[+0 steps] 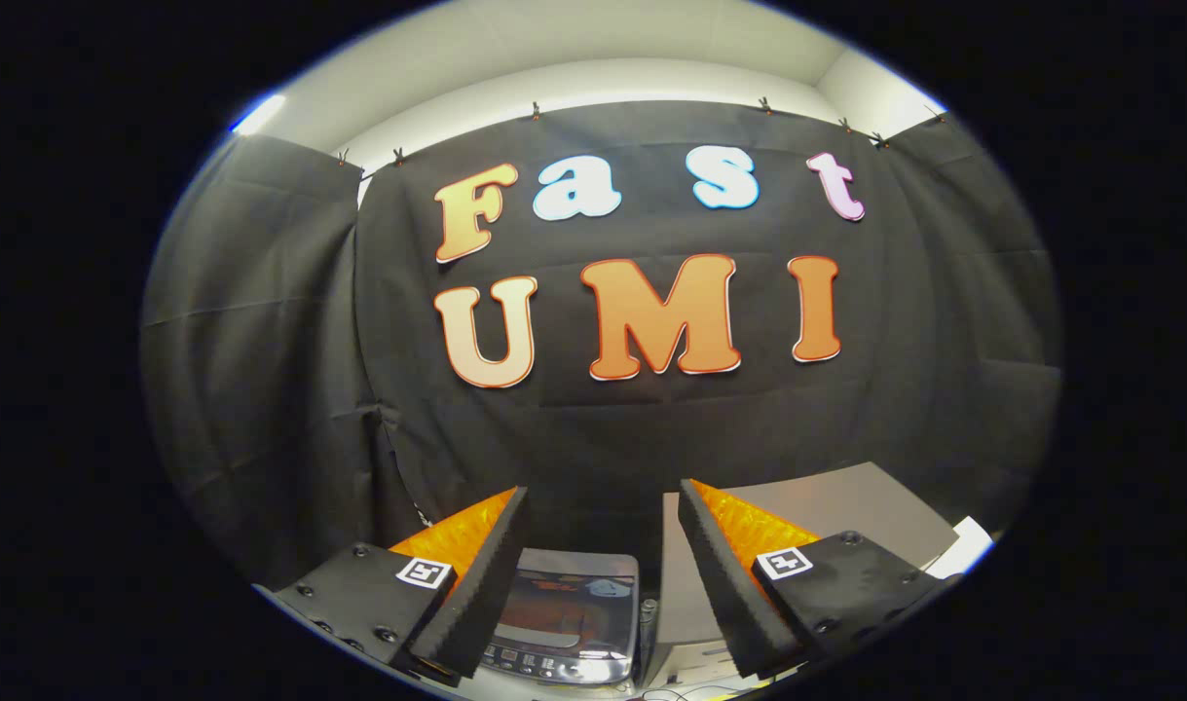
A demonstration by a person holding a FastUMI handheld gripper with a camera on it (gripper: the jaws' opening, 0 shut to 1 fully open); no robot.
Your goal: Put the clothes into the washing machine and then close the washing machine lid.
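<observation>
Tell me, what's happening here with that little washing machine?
A person is holding a gripper up in the booth, and its two fingers are spread open with nothing between them. Below and just past the fingers sits the washing machine, with its glossy lid lying flat, so it looks closed. A pale table top runs off beyond the right finger. The black cloth wall hangs behind everything. The job is putting clothes in the machine, and nothing is being gripped yet.
</observation>
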